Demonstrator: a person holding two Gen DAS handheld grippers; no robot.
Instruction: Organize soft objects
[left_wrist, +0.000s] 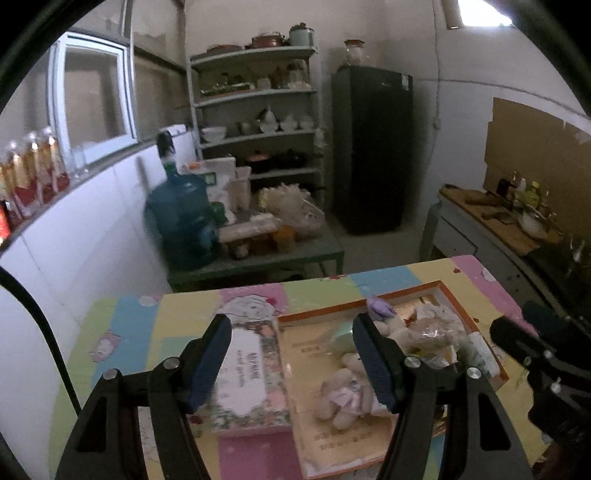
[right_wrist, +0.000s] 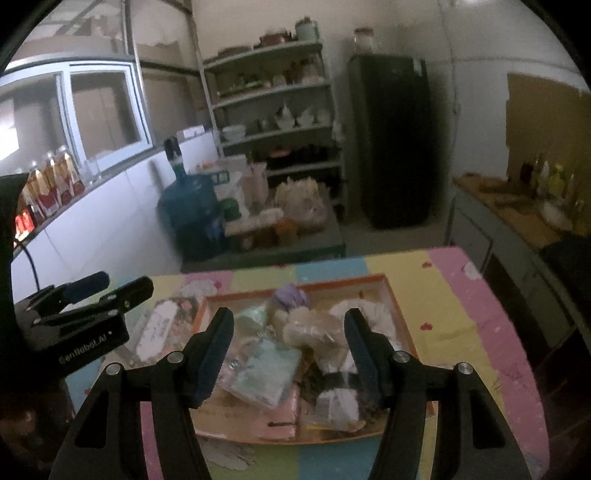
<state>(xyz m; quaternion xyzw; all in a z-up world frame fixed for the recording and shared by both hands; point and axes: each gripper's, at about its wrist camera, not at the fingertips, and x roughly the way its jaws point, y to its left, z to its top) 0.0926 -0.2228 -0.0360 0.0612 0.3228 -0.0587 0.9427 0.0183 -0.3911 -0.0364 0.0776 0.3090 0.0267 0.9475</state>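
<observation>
In the left wrist view, the left gripper (left_wrist: 291, 354) fills the lower middle of the frame, its jaws spread wide with nothing between the pads. A floral box (left_wrist: 251, 373) lies just inside the left finger (left_wrist: 208, 363), on the pastel table (left_wrist: 122, 332). Right of the box, an orange-rimmed tray (left_wrist: 436, 286) holds the soft things: a beige plush (left_wrist: 341, 391) sits below and between the fingers, partly hidden behind the right one, not touched by either. A purple cloth (left_wrist: 380, 308) lies at the tray's far rim, upper right of centre.

In the right wrist view, the left gripper (right_wrist: 110, 286) shows at the left edge. The right gripper (right_wrist: 290, 350), lower middle, is wide open and empty. Between its fingers, lower in the tray (right_wrist: 391, 291), lie a pale green packet (right_wrist: 266, 373) and a bagged plush (right_wrist: 314, 328), apart from both pads.
</observation>
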